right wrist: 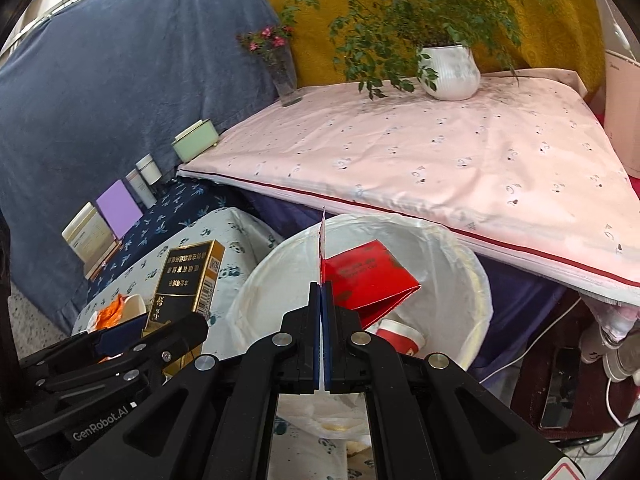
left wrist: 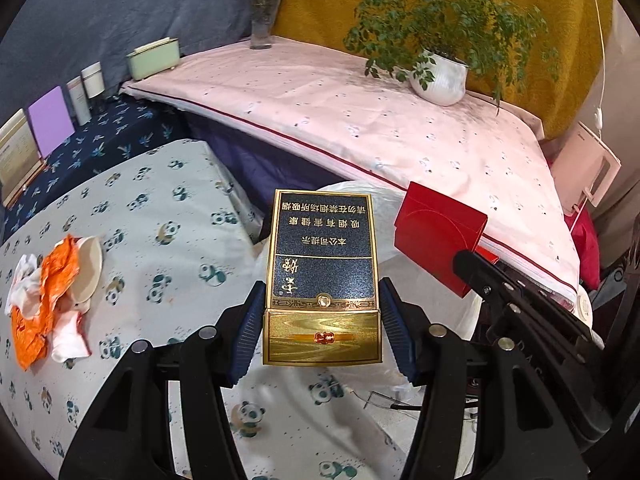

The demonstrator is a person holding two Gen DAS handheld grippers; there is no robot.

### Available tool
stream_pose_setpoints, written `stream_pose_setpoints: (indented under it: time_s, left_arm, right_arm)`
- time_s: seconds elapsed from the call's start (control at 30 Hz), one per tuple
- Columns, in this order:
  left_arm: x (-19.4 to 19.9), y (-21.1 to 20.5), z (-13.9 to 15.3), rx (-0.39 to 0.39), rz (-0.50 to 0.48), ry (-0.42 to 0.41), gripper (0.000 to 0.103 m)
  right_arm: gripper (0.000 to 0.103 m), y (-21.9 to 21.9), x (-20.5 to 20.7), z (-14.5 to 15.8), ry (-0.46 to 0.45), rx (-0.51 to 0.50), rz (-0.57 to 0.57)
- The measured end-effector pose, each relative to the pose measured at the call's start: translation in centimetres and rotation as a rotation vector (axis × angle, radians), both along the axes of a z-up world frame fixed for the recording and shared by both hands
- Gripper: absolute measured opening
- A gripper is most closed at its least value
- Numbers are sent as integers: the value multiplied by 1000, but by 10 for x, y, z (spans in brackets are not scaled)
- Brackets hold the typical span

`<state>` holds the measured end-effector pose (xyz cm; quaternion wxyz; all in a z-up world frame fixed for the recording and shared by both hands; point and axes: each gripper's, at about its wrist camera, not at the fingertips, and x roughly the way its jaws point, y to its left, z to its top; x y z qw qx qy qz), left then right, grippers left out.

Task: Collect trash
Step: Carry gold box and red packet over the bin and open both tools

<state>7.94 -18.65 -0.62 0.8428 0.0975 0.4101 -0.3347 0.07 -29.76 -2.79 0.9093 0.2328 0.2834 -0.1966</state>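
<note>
My left gripper is shut on a black-and-gold cigarette box, held above the panda-print table edge; the box also shows in the right wrist view. My right gripper is shut on the edge of a flattened red paper box, held over the white-lined trash bin. The red box also shows in the left wrist view, with the bin behind it. A red-and-white paper cup lies inside the bin. Crumpled orange and white wrappers with a paper cup lie on the table at left.
A pink-covered table stands behind the bin with a white potted plant, a glass flower vase and a green box. A purple card, jars and a framed card stand on the dark blue shelf at left.
</note>
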Motion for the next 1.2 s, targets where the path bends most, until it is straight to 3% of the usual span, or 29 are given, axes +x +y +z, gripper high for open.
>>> stream_pose_setpoints:
  time_s: [0.53, 0.63, 1.2]
  left_arm:
    - [19, -22, -13, -52, -15, 84, 56]
    - [21, -20, -12, -55, 8, 77, 65]
    - [26, 11, 0, -52, 75, 25, 69]
  right_arm:
    - [2, -22, 0, -12, 13, 27, -12]
    - [10, -21, 1, -11, 11, 23, -15]
    - [33, -1, 7, 4, -3, -12, 6]
